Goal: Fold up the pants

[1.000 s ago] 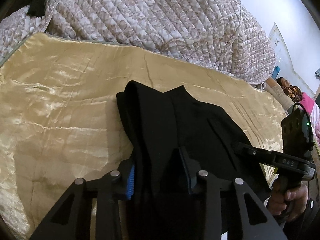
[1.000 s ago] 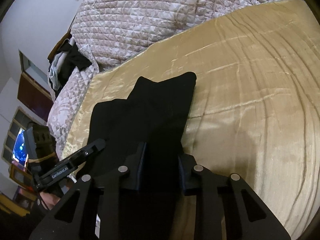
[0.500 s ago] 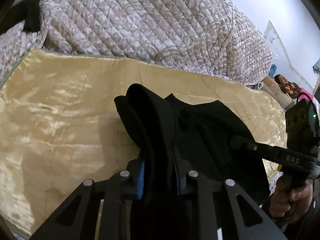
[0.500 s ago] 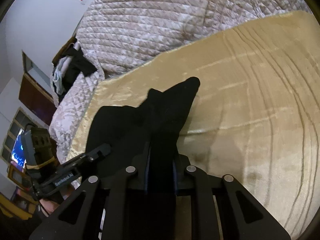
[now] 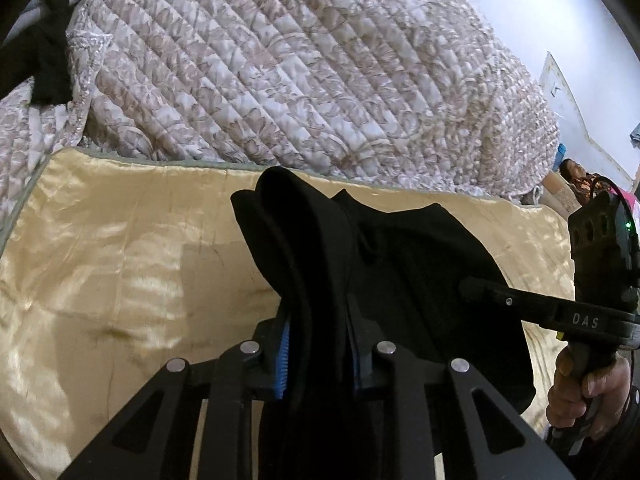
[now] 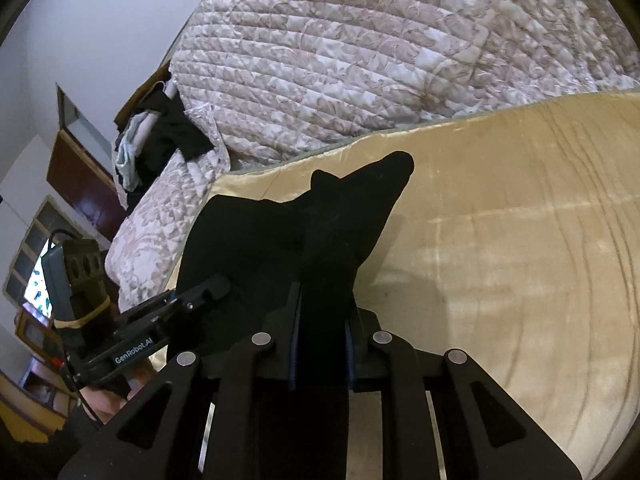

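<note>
The black pants hang bunched between both grippers above a gold satin sheet. My left gripper is shut on a thick fold of the pants, blue pads showing beside the cloth. My right gripper is shut on another edge of the pants, whose corner sticks up ahead of it. Each gripper shows in the other's view: the right one at the right, the left one at the lower left. The cloth between them sags.
A quilted floral bedspread is heaped along the far side of the sheet. Dark clothes lie piled at the bed's far left corner. A person lies at the far right by the wall.
Both grippers closed on the pants and lifted them off the sheet. The cloth now bunches and hangs higher, and the views tilt up toward the bedspread.
</note>
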### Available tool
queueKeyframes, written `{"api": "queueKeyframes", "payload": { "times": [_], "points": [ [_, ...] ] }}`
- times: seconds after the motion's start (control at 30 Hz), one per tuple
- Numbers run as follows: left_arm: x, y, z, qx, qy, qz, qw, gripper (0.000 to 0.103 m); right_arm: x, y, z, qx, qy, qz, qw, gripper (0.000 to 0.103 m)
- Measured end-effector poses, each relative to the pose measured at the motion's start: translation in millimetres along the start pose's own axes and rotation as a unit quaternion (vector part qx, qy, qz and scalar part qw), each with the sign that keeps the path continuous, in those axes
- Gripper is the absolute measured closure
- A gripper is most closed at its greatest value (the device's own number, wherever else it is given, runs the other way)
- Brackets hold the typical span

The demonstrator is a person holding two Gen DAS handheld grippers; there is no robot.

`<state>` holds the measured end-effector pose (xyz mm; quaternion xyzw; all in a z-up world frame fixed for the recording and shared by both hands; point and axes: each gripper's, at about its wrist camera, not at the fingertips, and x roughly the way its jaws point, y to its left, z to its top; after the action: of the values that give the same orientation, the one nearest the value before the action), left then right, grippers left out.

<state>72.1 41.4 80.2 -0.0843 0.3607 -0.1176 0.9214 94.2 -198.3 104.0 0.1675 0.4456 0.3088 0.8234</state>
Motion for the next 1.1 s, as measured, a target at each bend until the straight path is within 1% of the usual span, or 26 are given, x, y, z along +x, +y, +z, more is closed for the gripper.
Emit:
{"api": "queueKeyframes", "payload": {
  "times": [0.07,0.13,0.17,0.2,0.23,0.27,0.3,0.33,0.4,0.5,0.57,0.67,0.73,0.77,0.8,0.83,0.87,0.9,0.93,1.0,1.1],
  "points": [
    [17,9,2,-0.007,0.007,0.002,0.9999,0.078,14,-5,8,0.004,0.003,-0.003,1.0,0.086],
    [36,18,-3,-0.014,0.025,0.007,0.9996,0.076,28,-12,14,0.0,0.007,-0.011,1.0,0.086],
    [45,24,-7,-0.023,0.039,0.016,0.9988,0.071,35,-18,16,0.0,0.012,-0.017,1.0,0.086],
    [49,28,-11,-0.028,0.042,0.021,0.9985,0.068,42,-24,16,0.002,0.02,-0.02,1.0,0.086],
    [48,32,-12,-0.032,0.04,0.019,0.9985,0.065,50,-31,15,0.005,0.032,-0.028,0.999,0.086],
    [47,34,-12,-0.038,0.041,0.015,0.9983,0.063,56,-38,12,0.01,0.043,-0.041,0.998,0.083],
    [45,36,-12,-0.044,0.043,0.014,0.998,0.063,59,-43,10,0.015,0.047,-0.048,0.998,0.076],
    [41,37,-12,-0.047,0.042,0.021,0.9978,0.063,58,-47,9,0.021,0.049,-0.049,0.997,0.075],
    [30,38,-14,-0.052,0.029,0.048,0.9971,0.064,49,-46,8,0.018,0.041,-0.059,0.997,0.074],
    [9,37,-17,-0.068,0.006,0.051,0.9964,0.065,27,-33,4,-0.02,0.016,-0.108,0.994,0.074],
    [-10,26,-23,-0.059,-0.014,0.043,0.9972,0.065,18,-25,0,-0.036,0.004,-0.123,0.992,0.074],
    [-23,6,-33,-0.031,-0.026,0.026,0.9988,0.065,5,-7,-11,-0.059,-0.012,-0.119,0.991,0.074],
    [-21,-3,-44,-0.017,-0.016,0.022,0.9995,0.065,4,6,-22,-0.081,-0.011,-0.116,0.99,0.077],
    [-16,-4,-52,-0.013,-0.003,0.023,0.9997,0.065,6,10,-28,-0.092,-0.005,-0.117,0.989,0.081],
    [-10,-5,-60,-0.01,0.014,0.027,0.9995,0.065,10,14,-34,-0.105,0.005,-0.123,0.987,0.081],
    [-4,-6,-65,-0.003,0.022,0.034,0.9992,0.065,17,15,-43,-0.118,0.023,-0.133,0.984,0.082],
    [-2,-9,-69,0.008,0.018,0.041,0.999,0.065,24,12,-50,-0.122,0.038,-0.143,0.981,0.084],
    [-3,-11,-70,0.016,0.014,0.045,0.9988,0.065,27,11,-53,-0.122,0.041,-0.147,0.981,0.084],
    [-4,-11,-69,0.017,0.014,0.045,0.9987,0.065,25,11,-55,-0.125,0.035,-0.146,0.981,0.084],
    [-6,-9,-66,0.009,0.015,0.041,0.999,0.065,22,11,-51,-0.123,0.039,-0.145,0.981,0.084],
    [-5,-5,-56,0.001,0.018,0.042,0.999,0.065,15,9,-36,-0.11,0.021,-0.137,0.984,0.084]
  ]
}}
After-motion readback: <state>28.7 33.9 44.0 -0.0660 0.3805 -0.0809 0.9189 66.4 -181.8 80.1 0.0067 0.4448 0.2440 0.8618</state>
